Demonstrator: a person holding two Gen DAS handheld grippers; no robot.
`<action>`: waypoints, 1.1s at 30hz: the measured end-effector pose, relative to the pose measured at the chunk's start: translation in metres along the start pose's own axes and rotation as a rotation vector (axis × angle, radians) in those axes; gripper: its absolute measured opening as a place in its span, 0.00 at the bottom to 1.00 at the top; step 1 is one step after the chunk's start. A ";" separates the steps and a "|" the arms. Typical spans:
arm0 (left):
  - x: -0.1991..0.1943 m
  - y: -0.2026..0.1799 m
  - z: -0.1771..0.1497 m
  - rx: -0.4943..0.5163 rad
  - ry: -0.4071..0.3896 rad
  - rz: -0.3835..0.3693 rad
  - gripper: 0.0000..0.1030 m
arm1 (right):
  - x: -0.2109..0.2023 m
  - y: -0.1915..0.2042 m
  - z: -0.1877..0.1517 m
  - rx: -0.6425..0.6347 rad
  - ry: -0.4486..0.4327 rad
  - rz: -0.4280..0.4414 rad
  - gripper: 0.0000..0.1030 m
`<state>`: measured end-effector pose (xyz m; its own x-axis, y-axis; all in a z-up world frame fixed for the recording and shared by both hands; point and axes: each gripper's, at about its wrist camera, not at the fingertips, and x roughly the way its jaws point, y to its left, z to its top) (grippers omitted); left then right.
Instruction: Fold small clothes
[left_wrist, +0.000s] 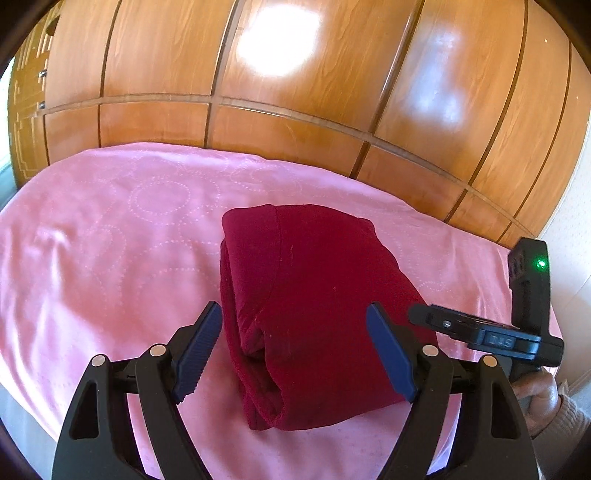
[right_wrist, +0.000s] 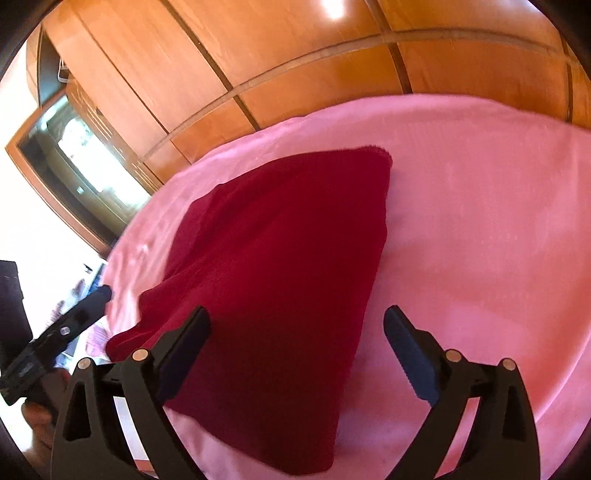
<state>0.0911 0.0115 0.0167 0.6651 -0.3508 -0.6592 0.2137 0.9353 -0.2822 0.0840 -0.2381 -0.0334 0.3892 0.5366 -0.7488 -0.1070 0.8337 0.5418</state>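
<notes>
Plainly, the folded dark red garment (left_wrist: 310, 306) lies on the pink bed cover (left_wrist: 110, 229), straight ahead of both grippers and a little below them.

Seen from the left wrist, the left gripper (left_wrist: 295, 354) stands spread wide with nothing between its blue pads. The garment's near end sits in the gap between the fingers and runs away from the gripper, long axis roughly along the pointing line, leaning slightly to the left at the far end. Its rolled, layered edge faces the left finger (left_wrist: 197, 350); the flatter top slopes off toward the right finger. At the right edge of this view the right gripper (left_wrist: 480, 332) shows side-on, held in a hand (left_wrist: 535, 395) just beside the garment's right flank.

From the right wrist, the right gripper (right_wrist: 297, 356) is likewise spread and holds nothing. The garment (right_wrist: 280, 266) fills the space ahead and to the left of it: the left finger hangs over the cloth, the right finger over bare cover. The long axis runs from the near edge up toward a far corner, narrowing as it goes.

I judge the left gripper better centred on the near end, the right one offset toward the garment's right edge. Whether another fold is needed I cannot tell.
</notes>
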 end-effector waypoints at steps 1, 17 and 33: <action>-0.001 0.000 0.000 0.001 0.001 0.000 0.76 | -0.001 -0.001 -0.001 0.008 0.001 0.008 0.92; 0.039 0.030 -0.011 -0.059 0.115 -0.025 0.76 | 0.020 -0.047 0.012 0.213 0.024 0.195 0.92; 0.084 0.078 -0.037 -0.191 0.198 -0.383 0.57 | 0.055 -0.054 0.027 0.199 0.077 0.306 0.71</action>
<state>0.1374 0.0531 -0.0865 0.4111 -0.6886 -0.5974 0.2690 0.7178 -0.6422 0.1362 -0.2573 -0.0932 0.2962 0.7718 -0.5627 -0.0253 0.5952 0.8032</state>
